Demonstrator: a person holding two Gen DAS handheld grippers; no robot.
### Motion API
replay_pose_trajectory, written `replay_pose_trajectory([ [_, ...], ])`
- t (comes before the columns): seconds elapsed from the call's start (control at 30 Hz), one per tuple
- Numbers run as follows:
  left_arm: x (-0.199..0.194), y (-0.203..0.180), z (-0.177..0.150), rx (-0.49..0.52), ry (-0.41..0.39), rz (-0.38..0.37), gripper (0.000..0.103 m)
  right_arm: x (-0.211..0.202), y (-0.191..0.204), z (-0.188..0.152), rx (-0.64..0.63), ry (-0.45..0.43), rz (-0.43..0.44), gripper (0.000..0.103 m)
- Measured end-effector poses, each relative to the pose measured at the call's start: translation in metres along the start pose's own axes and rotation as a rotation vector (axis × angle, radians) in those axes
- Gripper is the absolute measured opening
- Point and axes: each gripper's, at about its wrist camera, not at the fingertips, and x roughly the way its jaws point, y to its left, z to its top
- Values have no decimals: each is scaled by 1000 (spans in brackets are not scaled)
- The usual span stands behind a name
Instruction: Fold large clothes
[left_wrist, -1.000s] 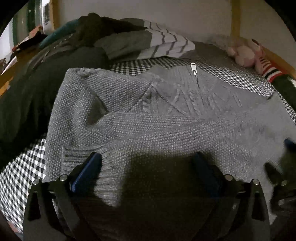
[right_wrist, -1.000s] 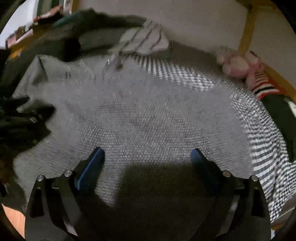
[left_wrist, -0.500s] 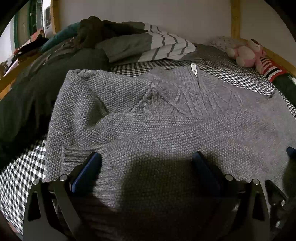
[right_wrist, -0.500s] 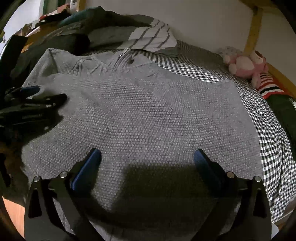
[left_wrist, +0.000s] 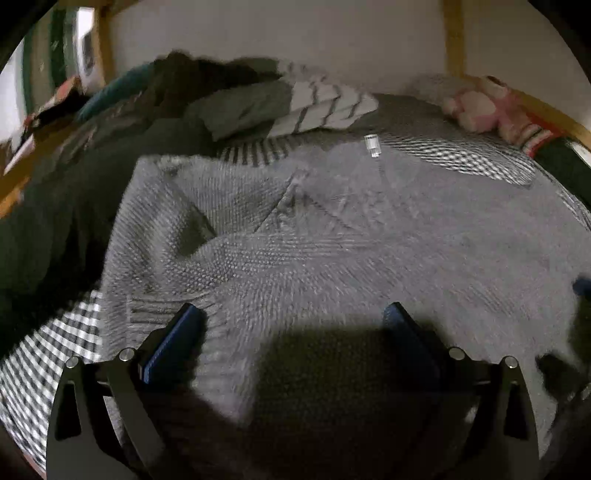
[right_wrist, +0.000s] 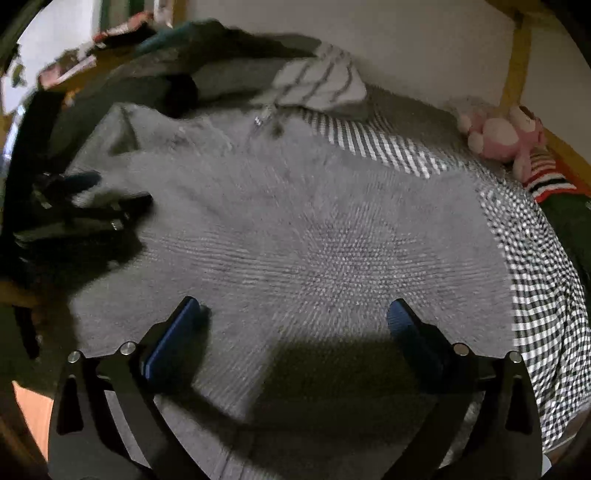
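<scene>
A large grey knitted sweater (left_wrist: 332, 236) lies spread on the checked bed sheet, its zip collar (left_wrist: 372, 146) toward the far wall and its left sleeve folded across the body. It fills the right wrist view too (right_wrist: 314, 240). My left gripper (left_wrist: 291, 317) is open and empty, low over the sweater's near left part by the ribbed cuff. My right gripper (right_wrist: 293, 314) is open and empty over the sweater's near right part. The left gripper shows at the left edge of the right wrist view (right_wrist: 77, 199).
A dark garment pile (left_wrist: 55, 206) lies left of the sweater. A striped pillow (left_wrist: 321, 107) and a pink plush toy (right_wrist: 506, 136) sit at the back. The checked sheet (right_wrist: 535, 295) shows on the right. Wooden bed frame posts (left_wrist: 454, 37) stand against the wall.
Both views have shifted slightly and are blurred by motion. The grippers stay open over the sweater, which has not visibly moved.
</scene>
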Motion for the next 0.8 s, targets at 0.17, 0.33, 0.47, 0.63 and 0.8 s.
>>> replay_pose_trajectory([
  [0.17,-42,1,-24,37,2,-45,98,-43,10,-16,-19,-70,15,100],
  [0.33,-72,7,-60,33,-5,-32,98,-62,19,-40,-7,-98,46,100],
  [0.47,-88,14,-98,-12,0,-40,98,-71,21,-70,-28,-125,87,100],
  [0.63,-101,17,-140,66,-5,-12,98,-72,19,-103,-33,-112,148,100],
  [0.8,-111,38,-177,69,11,66,98,-62,25,-128,-53,-70,167,100],
])
